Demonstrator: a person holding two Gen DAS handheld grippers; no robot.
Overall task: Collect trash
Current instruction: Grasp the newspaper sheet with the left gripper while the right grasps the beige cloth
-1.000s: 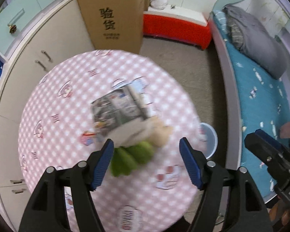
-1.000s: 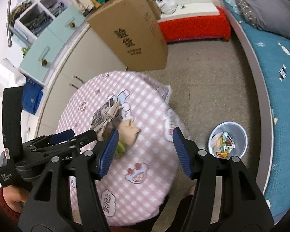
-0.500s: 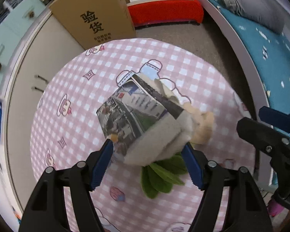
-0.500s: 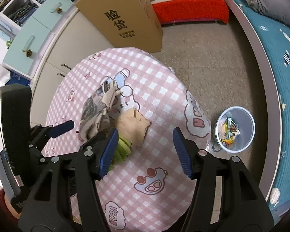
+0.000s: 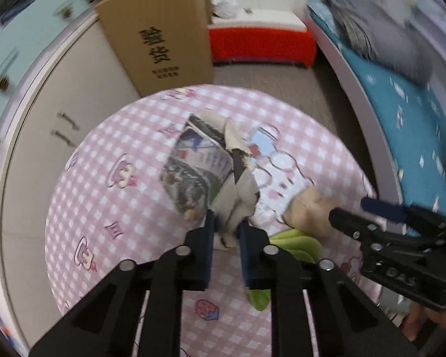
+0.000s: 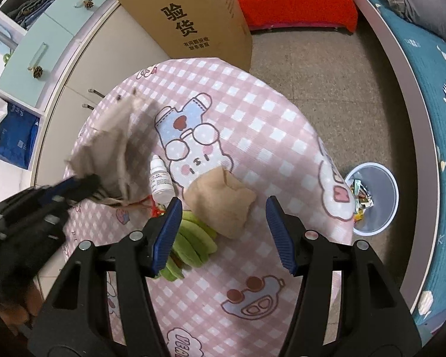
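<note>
The left gripper (image 5: 226,233) has just been closing, and its blue pads now pinch the near edge of a crumpled newspaper (image 5: 203,175) over the round table (image 5: 128,208) with its pink checked cloth. From the right wrist the paper looks lifted off the cloth, though blur there makes that uncertain. The right gripper (image 6: 224,232) hangs with jaws partly apart and nothing between them, above a tan crumpled wad (image 6: 221,200) that lies beside green peel-like scraps (image 6: 190,245). A small white dropper bottle (image 6: 160,183) stands just left of the wad. On the floor to the table's right, near the bed (image 6: 425,95), sits a pale blue bin (image 6: 385,200) holding wrappers.
</note>
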